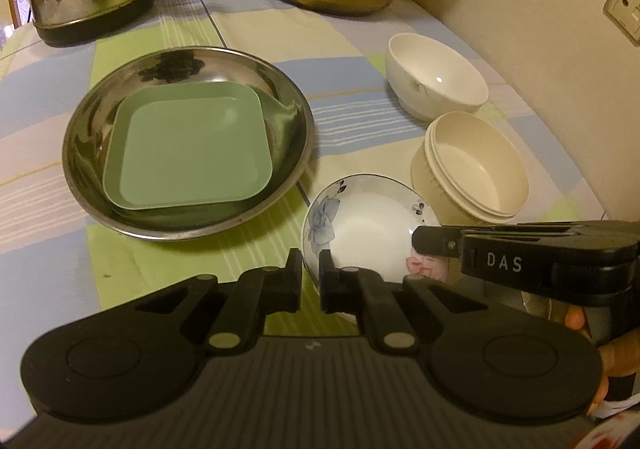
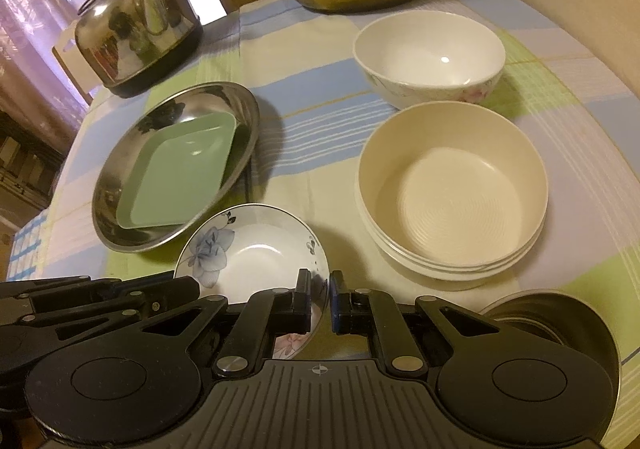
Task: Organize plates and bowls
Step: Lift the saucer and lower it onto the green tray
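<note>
Left tool [image 1: 310, 277]: pinching near-left rim of floral dish [image 1: 366, 227].
Right tool [image 2: 320, 299]: pinching the same dish's right rim.
Done: green plate [image 1: 192, 151] sits in steel pan [image 1: 92, 193]; cream bowls [image 2: 452, 189] nested.
Left: floral dish, white bowl [image 2: 428, 53] loose on counter [image 2: 320, 109].
</note>
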{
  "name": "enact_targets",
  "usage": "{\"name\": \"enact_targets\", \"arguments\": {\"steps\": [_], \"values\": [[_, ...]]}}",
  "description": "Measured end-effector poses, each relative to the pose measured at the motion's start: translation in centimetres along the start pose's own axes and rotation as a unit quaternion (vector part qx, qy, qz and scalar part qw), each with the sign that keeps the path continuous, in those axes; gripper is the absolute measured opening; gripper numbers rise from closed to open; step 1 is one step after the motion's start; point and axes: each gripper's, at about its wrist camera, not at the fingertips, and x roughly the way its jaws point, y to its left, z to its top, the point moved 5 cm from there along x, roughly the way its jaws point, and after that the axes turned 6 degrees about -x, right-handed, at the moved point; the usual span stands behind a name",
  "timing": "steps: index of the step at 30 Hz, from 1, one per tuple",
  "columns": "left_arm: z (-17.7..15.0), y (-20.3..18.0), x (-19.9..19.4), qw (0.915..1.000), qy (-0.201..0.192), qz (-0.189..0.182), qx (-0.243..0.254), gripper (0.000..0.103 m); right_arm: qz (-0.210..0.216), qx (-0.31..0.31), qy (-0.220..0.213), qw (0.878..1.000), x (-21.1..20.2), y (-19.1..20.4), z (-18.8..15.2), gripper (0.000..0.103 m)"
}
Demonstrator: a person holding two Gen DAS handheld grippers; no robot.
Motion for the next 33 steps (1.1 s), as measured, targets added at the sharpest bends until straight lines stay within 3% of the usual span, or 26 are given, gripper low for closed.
{"name": "enact_targets", "arguments": {"steps": [16,33], "values": [[2.1,2.8,-2.4,0.9988,-0.032,0.024,-0.027,0.007,0.029,-0.034,-0.011,0.999,0.5,3.3,2.8,0.009],[6.1,8.2,-1.6,0.9956,-0.052,0.061,-0.049,0.007,0.053,-0.065,-0.014,0.996,5.1,8.0,7.4,0.009]]}}
